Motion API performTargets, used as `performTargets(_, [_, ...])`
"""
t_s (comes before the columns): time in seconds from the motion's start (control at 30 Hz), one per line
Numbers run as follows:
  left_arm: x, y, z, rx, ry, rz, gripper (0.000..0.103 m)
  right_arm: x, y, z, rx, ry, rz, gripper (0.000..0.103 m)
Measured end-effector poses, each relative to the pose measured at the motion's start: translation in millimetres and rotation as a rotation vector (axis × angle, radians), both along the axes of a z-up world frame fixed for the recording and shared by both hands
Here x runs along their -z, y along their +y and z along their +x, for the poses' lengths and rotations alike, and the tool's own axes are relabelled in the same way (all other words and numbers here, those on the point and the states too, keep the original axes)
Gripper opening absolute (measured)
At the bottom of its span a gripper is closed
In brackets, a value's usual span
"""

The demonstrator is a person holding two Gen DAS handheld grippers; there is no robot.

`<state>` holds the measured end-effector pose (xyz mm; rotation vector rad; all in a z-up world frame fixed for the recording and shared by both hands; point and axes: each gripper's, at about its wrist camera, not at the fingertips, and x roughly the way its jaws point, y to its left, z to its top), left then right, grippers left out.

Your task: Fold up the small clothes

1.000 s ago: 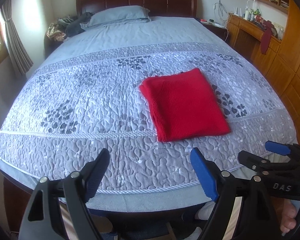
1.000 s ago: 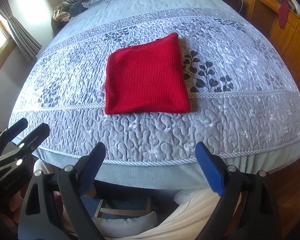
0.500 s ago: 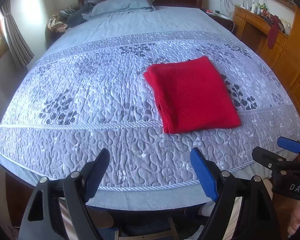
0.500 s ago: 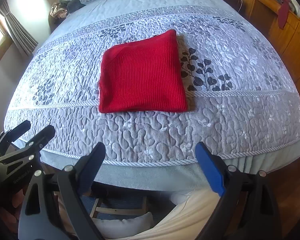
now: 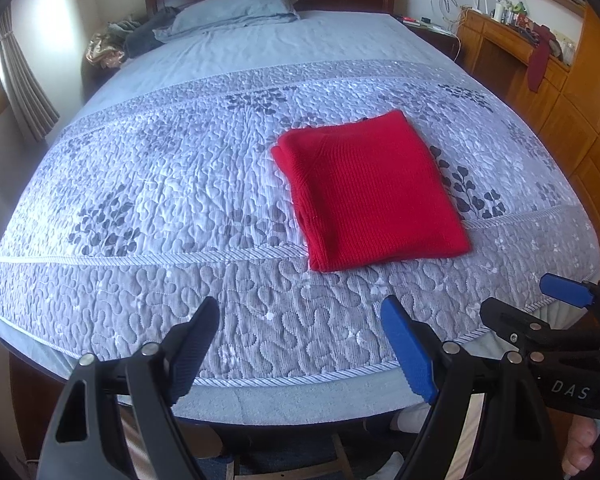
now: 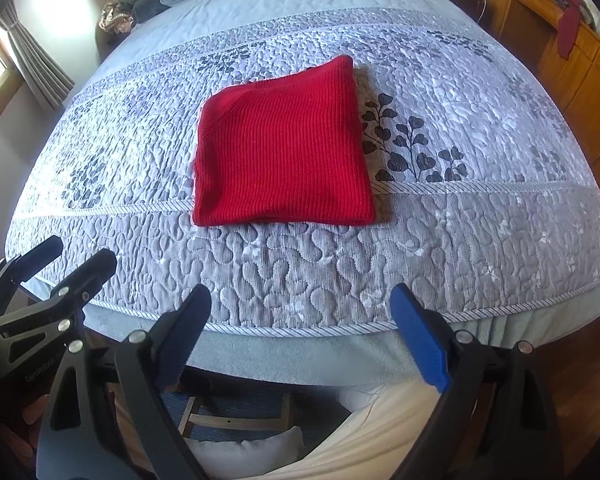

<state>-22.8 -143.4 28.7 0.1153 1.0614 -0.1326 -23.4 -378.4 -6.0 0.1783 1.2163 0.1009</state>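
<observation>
Currently: one red knitted garment [image 6: 282,148], folded to a flat near-square, lies on the quilted bedspread [image 6: 480,216], its slightly longer side seemingly running toward the pillow [image 5: 236,10]. Left gripper [image 5: 300,344] and right gripper [image 6: 302,328]: jaws apart, empty, near the bed's foot edge.
</observation>
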Motion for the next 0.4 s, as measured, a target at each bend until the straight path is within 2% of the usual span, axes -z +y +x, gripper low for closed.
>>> performTargets(0.4, [4.2, 2.4, 4.5, -0.012, 0.019, 0.008, 0.083, 1.1, -2.6, 2.2, -0.003, -0.004, 0.003, 0.091])
